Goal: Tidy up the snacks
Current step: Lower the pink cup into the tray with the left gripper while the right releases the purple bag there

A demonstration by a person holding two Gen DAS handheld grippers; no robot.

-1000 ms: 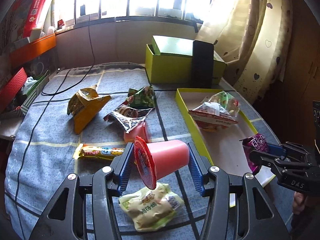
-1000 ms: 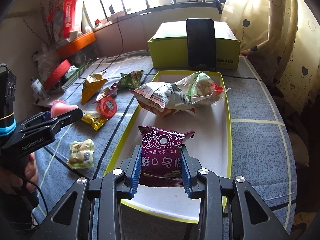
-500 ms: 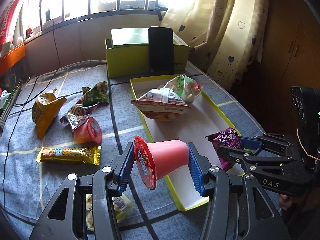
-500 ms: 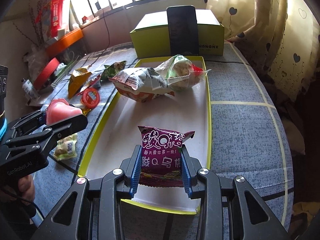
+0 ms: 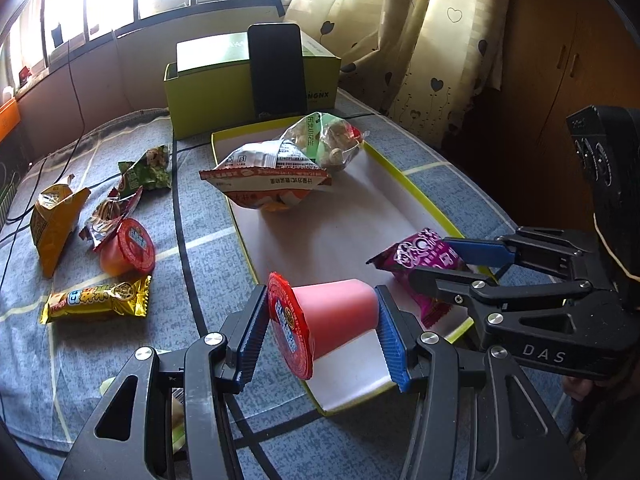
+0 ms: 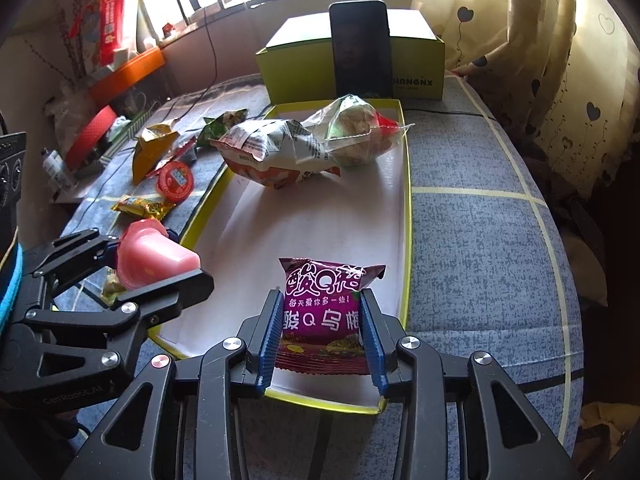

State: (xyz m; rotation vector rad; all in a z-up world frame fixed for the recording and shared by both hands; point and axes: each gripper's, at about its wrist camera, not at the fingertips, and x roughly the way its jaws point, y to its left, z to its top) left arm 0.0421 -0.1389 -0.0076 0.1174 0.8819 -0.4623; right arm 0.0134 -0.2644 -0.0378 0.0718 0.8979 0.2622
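Note:
My left gripper is shut on a pink jelly cup with a red foil lid, held sideways over the near left corner of the yellow-rimmed tray. The cup also shows in the right wrist view. My right gripper is shut on a purple snack packet, held over the tray's near end; the packet also shows in the left wrist view. Two large snack bags lie at the tray's far end.
On the blue cloth left of the tray lie a second jelly cup, a yellow candy bar, an orange bag, a green packet and a silver wrapper. A green box with a phone stands behind the tray. Curtains hang on the right.
My left gripper has carried the jelly cup rightwards, from over the cloth to over the tray's near left corner. My right gripper has brought the purple packet further over the tray's near end.

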